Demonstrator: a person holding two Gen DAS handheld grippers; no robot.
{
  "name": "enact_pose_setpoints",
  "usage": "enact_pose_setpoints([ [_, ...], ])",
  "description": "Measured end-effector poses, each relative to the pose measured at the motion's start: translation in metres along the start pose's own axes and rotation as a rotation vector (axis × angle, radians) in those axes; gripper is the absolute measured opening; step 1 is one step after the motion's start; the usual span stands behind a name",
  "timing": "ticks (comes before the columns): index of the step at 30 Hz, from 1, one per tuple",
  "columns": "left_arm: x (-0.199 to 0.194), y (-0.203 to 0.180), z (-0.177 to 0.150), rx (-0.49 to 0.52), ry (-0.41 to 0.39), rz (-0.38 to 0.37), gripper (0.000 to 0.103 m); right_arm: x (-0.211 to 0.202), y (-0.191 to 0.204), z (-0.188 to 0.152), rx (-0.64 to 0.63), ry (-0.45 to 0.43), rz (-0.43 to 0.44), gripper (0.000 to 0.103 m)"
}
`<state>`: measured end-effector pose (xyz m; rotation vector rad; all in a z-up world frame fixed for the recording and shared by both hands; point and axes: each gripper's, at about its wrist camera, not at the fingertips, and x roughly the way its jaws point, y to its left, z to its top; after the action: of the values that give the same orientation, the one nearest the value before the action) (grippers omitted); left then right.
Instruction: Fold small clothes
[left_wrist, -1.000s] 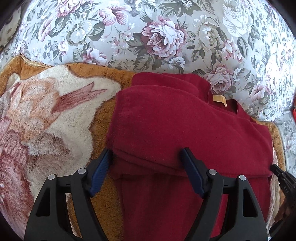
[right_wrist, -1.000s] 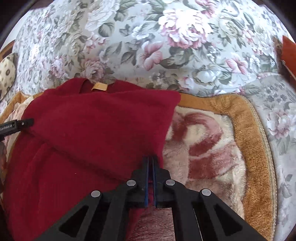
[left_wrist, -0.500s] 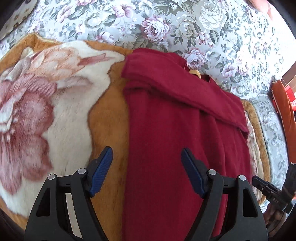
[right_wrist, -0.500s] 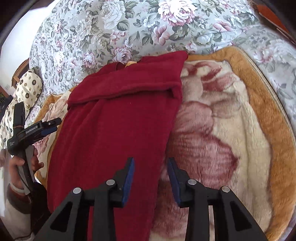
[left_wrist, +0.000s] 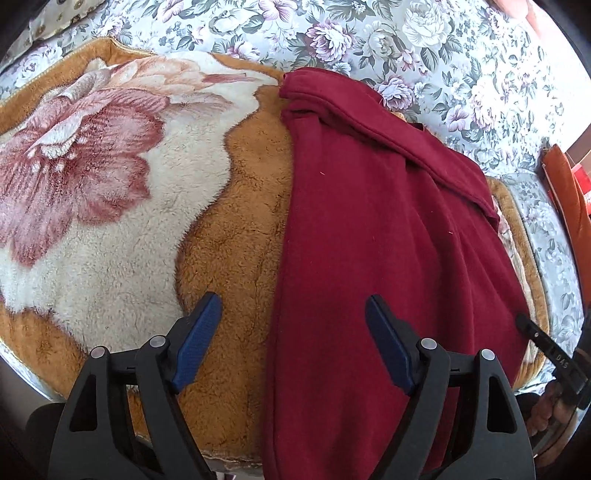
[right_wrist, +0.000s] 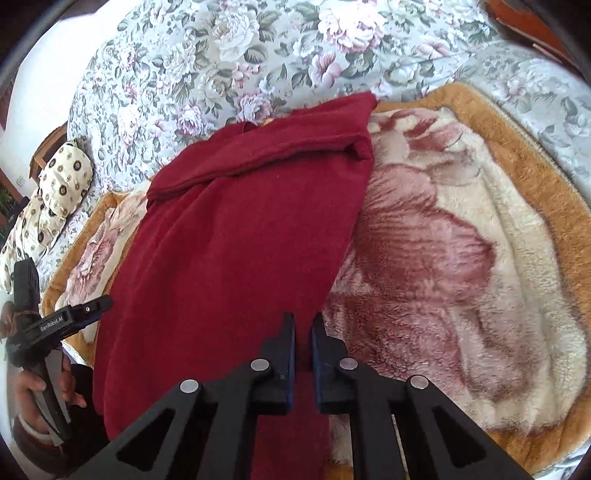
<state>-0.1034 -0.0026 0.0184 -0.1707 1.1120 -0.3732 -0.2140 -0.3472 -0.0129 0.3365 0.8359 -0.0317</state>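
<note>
A dark red fleece garment lies lengthwise on a plush flower-patterned blanket, its far end folded back over itself. My left gripper is open and empty, its fingers straddling the garment's left edge near the near hem. In the right wrist view the garment fills the middle. My right gripper has its jaws nearly together around the garment's right edge near the hem; a narrow gap shows, and I cannot tell whether they pinch the cloth.
The blanket lies on a floral bedspread. A spotted cream pillow sits far left. An orange object lies at the bed's right side. The left gripper shows in the right wrist view.
Both grippers let go of the far fold and drew back to the near hem. The right gripper opened and has since narrowed around the garment's right edge. The left stays open.
</note>
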Motion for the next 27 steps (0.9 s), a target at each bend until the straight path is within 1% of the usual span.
enact_pose_setpoints([
  [2, 0.0, 0.004, 0.0, -0.012, -0.001, -0.013, 0.08, -0.014, -0.005, 0.004, -0.026, -0.032, -0.084, 0.006],
  [3, 0.0, 0.005, 0.0, -0.019, -0.005, -0.016, 0.081, -0.014, -0.008, 0.006, -0.036, -0.027, -0.11, 0.006],
  [6, 0.0, 0.002, -0.001, -0.016, -0.008, 0.0, 0.08, 0.008, -0.015, 0.007, -0.011, 0.058, -0.095, 0.006],
  [7, -0.001, 0.001, -0.002, -0.006, -0.001, 0.006, 0.08, 0.011, -0.016, 0.005, 0.007, 0.069, -0.081, 0.006],
  [8, -0.003, 0.0, -0.004, 0.001, 0.004, 0.004, 0.08, 0.007, -0.018, 0.003, 0.024, 0.06, -0.054, 0.01],
  [9, -0.005, 0.001, -0.006, 0.002, 0.007, -0.004, 0.08, 0.002, -0.02, 0.0, 0.035, 0.05, -0.036, 0.019],
  [10, -0.007, 0.002, -0.008, -0.005, 0.014, -0.015, 0.08, -0.004, -0.024, -0.003, 0.044, 0.049, -0.023, 0.035],
  [11, -0.008, 0.004, -0.011, -0.014, 0.019, -0.021, 0.08, -0.01, -0.027, -0.008, 0.052, 0.059, -0.014, 0.038],
  [14, -0.013, 0.004, -0.021, -0.019, 0.025, -0.03, 0.081, -0.026, -0.035, -0.033, 0.069, 0.085, 0.028, 0.038],
  [17, -0.017, 0.001, -0.033, -0.019, 0.044, -0.056, 0.081, -0.028, -0.035, -0.064, 0.076, 0.134, 0.07, 0.038],
  [18, -0.019, 0.0, -0.038, -0.02, 0.048, -0.063, 0.08, -0.027, -0.035, -0.071, 0.078, 0.136, 0.09, 0.038],
  [19, -0.02, -0.001, -0.044, -0.014, 0.045, -0.063, 0.081, -0.026, -0.031, -0.078, 0.068, 0.131, 0.101, 0.032],
  [20, -0.02, -0.003, -0.049, 0.0, 0.036, -0.053, 0.081, -0.024, -0.027, -0.083, 0.038, 0.12, 0.077, 0.023],
  [21, -0.021, -0.007, -0.054, 0.026, 0.027, -0.032, 0.081, -0.024, -0.023, -0.085, 0.0, 0.109, 0.027, 0.008],
  [22, -0.021, -0.01, -0.057, 0.048, 0.028, -0.014, 0.081, -0.026, -0.021, -0.085, -0.019, 0.096, 0.011, 0.008],
  [24, -0.023, -0.015, -0.064, 0.072, 0.042, 0.01, 0.081, -0.033, -0.027, -0.083, 0.009, 0.072, 0.024, 0.007],
  [26, -0.024, -0.014, -0.071, 0.062, 0.043, 0.01, 0.081, -0.037, -0.034, -0.083, 0.028, 0.058, 0.01, 0.007],
  [27, -0.024, -0.012, -0.074, 0.053, 0.036, 0.009, 0.081, -0.036, -0.037, -0.085, 0.043, 0.061, 0.023, 0.007],
])
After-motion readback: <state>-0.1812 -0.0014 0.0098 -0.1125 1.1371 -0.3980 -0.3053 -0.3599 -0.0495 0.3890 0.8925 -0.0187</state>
